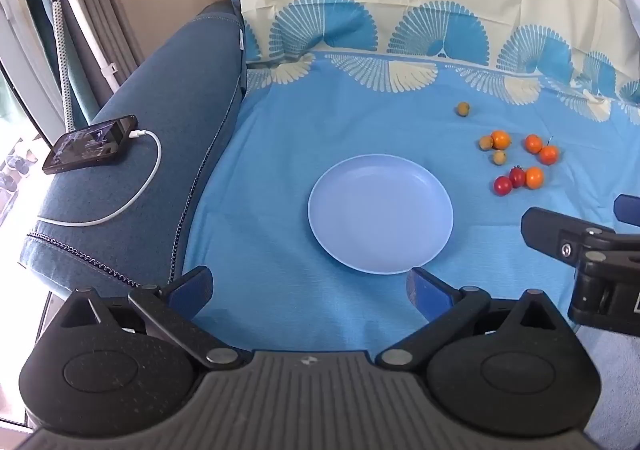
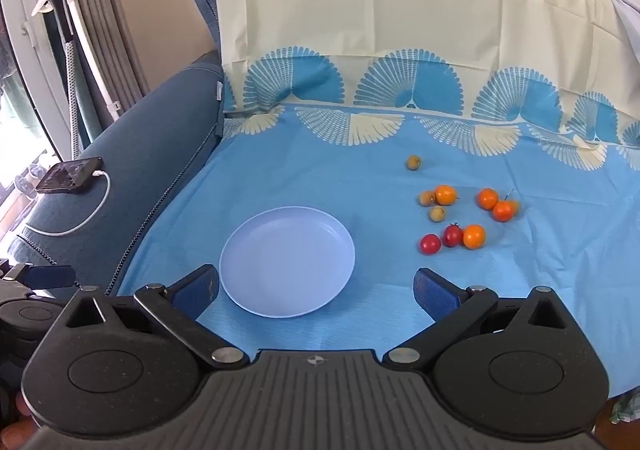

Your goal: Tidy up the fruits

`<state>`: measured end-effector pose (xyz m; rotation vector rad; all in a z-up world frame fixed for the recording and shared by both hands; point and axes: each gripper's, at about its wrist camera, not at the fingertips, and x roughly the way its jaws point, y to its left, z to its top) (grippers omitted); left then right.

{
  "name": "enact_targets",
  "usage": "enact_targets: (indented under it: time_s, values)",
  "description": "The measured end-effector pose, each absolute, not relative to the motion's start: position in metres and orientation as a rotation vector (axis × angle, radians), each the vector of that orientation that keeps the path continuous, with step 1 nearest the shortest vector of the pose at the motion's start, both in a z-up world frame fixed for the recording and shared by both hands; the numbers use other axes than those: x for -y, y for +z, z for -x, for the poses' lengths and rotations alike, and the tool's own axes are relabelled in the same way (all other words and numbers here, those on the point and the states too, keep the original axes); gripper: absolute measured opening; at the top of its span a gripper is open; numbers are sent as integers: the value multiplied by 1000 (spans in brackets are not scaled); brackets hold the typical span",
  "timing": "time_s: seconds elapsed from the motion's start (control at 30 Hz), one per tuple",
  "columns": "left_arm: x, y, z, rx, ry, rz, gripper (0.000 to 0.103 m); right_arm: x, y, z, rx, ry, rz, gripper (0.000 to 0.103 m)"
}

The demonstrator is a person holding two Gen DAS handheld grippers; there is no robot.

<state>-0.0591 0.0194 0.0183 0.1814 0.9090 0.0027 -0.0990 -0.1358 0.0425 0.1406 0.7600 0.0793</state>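
Note:
A pale blue plate [image 1: 380,250] [image 2: 256,290] lies empty on the blue sheet. To its right lie small fruits: two red cherry tomatoes [image 1: 503,185] [image 2: 430,243], several orange ones [image 1: 534,177] [image 2: 474,236], and three small yellow-green fruits, one apart at the back [image 1: 463,108] [image 2: 413,162]. My left gripper [image 1: 310,288] is open and empty, just short of the plate's near rim. My right gripper [image 2: 316,290] is open and empty, over the plate's near right edge; it also shows in the left wrist view [image 1: 576,222].
A phone [image 1: 90,148] [image 2: 70,175] on a white charging cable lies on the blue sofa armrest [image 1: 160,122] at the left. The sheet runs up the backrest behind. A clothes steamer stand [image 2: 68,30] and curtains are at the far left.

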Motion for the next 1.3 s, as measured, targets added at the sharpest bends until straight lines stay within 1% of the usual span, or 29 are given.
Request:
enact_targets:
  time_s: [0.17,0.53,0.67,1.0,1.3]
  values:
    - [-19,18,57,-919,0,-192,103,144,29,98,-765,65,-152,103]
    - [-17,17,58,-922,2,-196,103,142,35,98,-771,50,-172,103]
    - [-17,16,59,-923,1,-199,103,147,31,100,-760,43,-135,103]
    - [-15,14,59,-928,0,-203,103,148,30,99,-721,48,-152,103]
    - [-13,10,57,-935,1,-212,103,151,26,96,-763,50,-175,103]
